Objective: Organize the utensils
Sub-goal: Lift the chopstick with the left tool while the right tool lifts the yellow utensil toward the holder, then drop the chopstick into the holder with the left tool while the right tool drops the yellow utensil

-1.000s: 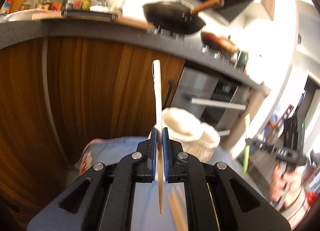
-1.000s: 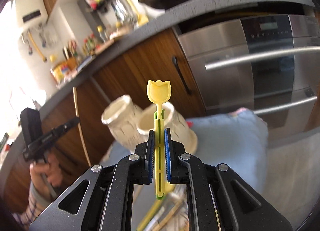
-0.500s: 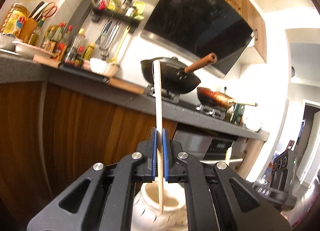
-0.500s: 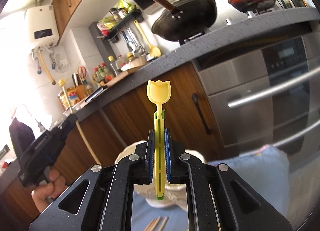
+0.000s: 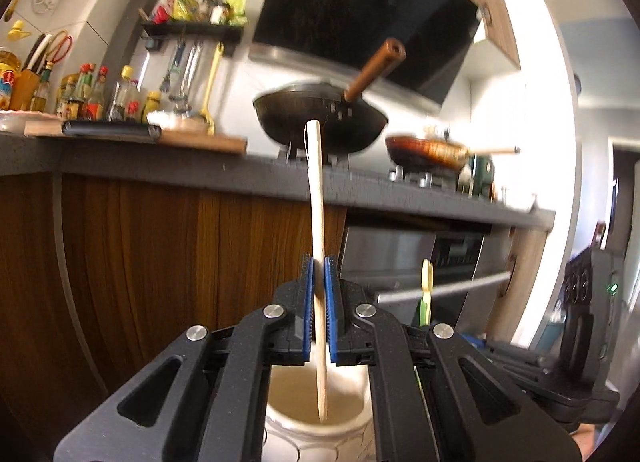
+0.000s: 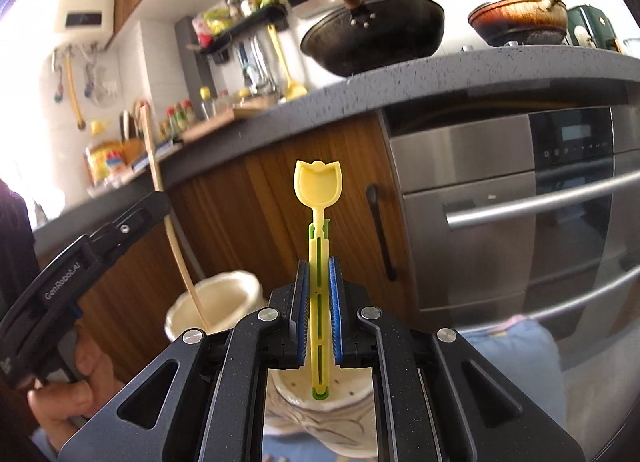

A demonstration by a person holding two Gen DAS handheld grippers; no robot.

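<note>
The chopstick [image 5: 316, 197] looks like pale, smooth, unvarnished wood, while the yellow spoon [image 6: 318, 189] is smooth, slightly glossy plastic with a green plastic strip along its handle. Both grippers are matt black, finely speckled plastic with shiny round metal bolts, and their fingers [image 5: 330, 302] carry blue ribbed rubbery pads; the two cream holders [image 6: 224, 302] below look like glazed ceramic with a raised relief. Behind, the cabinet fronts [image 5: 160, 262] are warm wood grain with a satin sheen, the worktop [image 6: 440, 73] is grey speckled stone, the oven [image 6: 520, 201] is brushed stainless steel, and the wok [image 5: 320, 117] is dull black metal with a wooden handle.
</note>
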